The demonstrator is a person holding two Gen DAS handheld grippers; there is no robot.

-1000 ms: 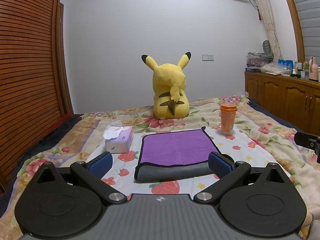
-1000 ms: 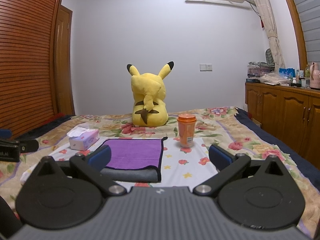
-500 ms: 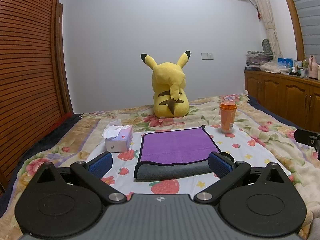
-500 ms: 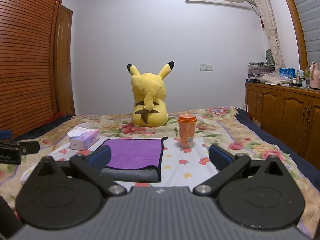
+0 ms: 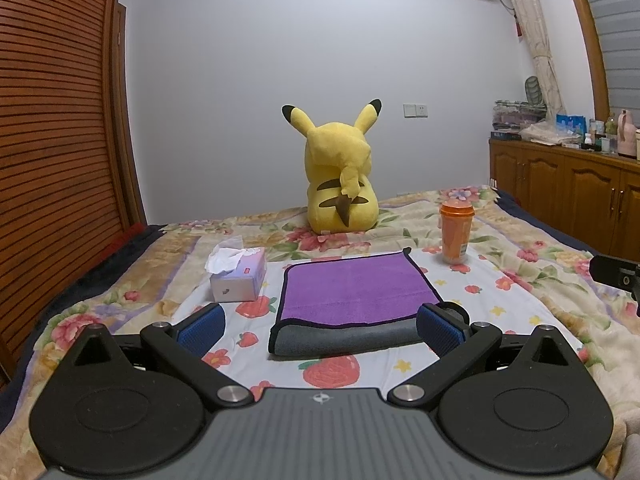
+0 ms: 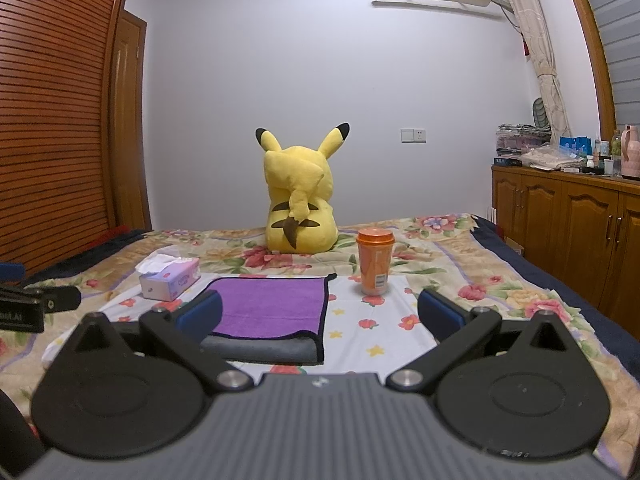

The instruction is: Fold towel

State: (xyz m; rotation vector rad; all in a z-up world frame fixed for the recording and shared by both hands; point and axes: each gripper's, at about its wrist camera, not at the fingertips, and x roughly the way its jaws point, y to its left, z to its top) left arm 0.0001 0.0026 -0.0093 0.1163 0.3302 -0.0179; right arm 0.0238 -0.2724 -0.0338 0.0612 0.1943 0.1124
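A purple towel [image 5: 352,288] with a grey underside lies folded flat on the floral bed, its grey fold edge toward me; it also shows in the right wrist view [image 6: 272,306]. My left gripper [image 5: 320,326] is open and empty, held above the bed just in front of the towel's near edge. My right gripper [image 6: 320,312] is open and empty, held to the right of the towel's near right corner. The right gripper's body shows at the right edge of the left wrist view [image 5: 616,272].
A tissue box [image 5: 238,276] stands left of the towel. An orange cup [image 5: 456,234] stands at its far right. A yellow plush toy [image 5: 340,184] sits behind. A wooden wardrobe [image 5: 52,160] is on the left, wooden cabinets [image 5: 568,196] on the right.
Both grippers stay open and nearly still. The left wrist view has tilted up slightly. The towel has not moved.
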